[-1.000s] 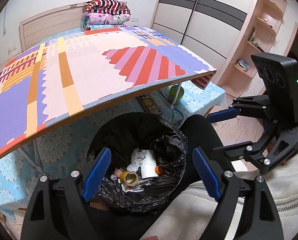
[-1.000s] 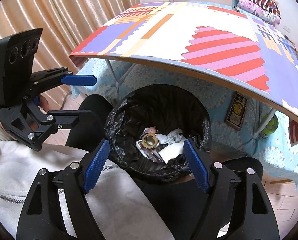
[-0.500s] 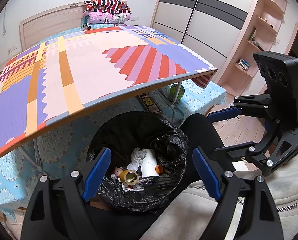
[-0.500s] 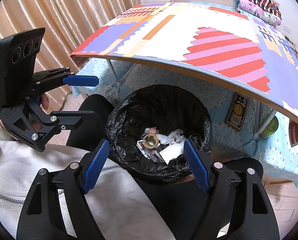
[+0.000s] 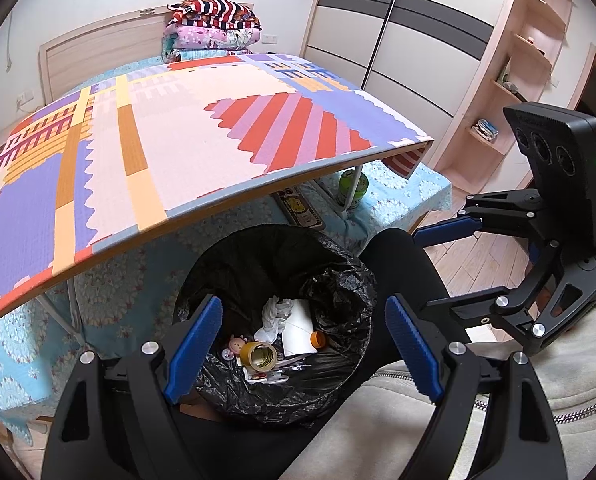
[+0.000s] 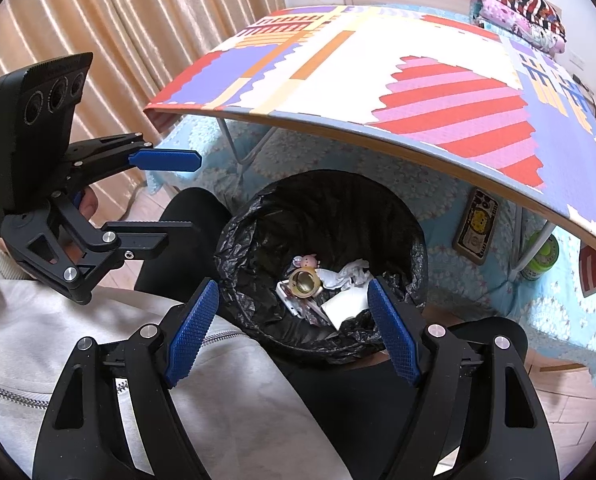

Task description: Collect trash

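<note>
A bin lined with a black bag [image 5: 337, 272] [image 6: 238, 240] stands between the person's knees, under the table edge. In it lie a tape roll [image 5: 260, 356] [image 6: 303, 282], crumpled tissue [image 5: 276, 310] [image 6: 351, 272], white paper [image 5: 298, 328] [image 6: 345, 304], an orange cap [image 5: 317, 338] and a small pink figure [image 5: 237, 346] [image 6: 307, 261]. My left gripper [image 5: 302, 304] [image 6: 196, 194] hovers open above the bin with nothing in it. The right gripper [image 6: 294, 286] [image 5: 423, 270] is likewise open and holds nothing, over the bin's near rim.
A table topped with a colourful foam mat [image 5: 178, 140] [image 6: 377, 80] overhangs the bin. Beneath it on the blue bedsheet lie a green can [image 5: 351, 188] [image 6: 541, 258] and a patterned case [image 5: 298, 206] [image 6: 475, 228]. The person's grey jacket [image 6: 98, 340] fills the foreground. Curtains [image 6: 78, 20] hang left, a wardrobe [image 5: 397, 40] stands right.
</note>
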A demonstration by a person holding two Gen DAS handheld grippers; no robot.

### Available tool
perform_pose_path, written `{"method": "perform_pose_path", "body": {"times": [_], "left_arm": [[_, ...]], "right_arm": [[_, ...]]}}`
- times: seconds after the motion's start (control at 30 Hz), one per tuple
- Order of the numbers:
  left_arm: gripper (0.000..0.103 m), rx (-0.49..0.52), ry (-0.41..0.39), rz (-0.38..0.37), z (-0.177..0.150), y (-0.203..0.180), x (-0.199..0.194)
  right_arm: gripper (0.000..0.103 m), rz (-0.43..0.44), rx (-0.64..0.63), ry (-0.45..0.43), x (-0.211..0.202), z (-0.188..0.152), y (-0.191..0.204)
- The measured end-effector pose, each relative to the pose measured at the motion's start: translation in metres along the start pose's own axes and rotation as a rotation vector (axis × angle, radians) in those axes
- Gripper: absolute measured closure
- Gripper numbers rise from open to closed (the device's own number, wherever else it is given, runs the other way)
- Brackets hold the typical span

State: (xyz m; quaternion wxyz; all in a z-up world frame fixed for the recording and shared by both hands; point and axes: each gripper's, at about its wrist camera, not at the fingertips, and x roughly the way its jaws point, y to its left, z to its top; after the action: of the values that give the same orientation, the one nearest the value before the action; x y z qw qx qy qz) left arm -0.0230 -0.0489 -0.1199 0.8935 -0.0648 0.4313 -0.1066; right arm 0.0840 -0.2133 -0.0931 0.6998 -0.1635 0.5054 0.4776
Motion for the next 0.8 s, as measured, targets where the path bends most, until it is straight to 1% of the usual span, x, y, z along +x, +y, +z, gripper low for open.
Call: {"method": "perform_pose_path", "body": {"times": [0.8], "left_arm": [[0.022, 0.005, -0.004, 0.001, 0.0015, -0.0027, -0.0021]], "right_arm": [[0.026, 0.004, -0.006, -0.003, -0.0012, 0.0024, 0.0011]]}}
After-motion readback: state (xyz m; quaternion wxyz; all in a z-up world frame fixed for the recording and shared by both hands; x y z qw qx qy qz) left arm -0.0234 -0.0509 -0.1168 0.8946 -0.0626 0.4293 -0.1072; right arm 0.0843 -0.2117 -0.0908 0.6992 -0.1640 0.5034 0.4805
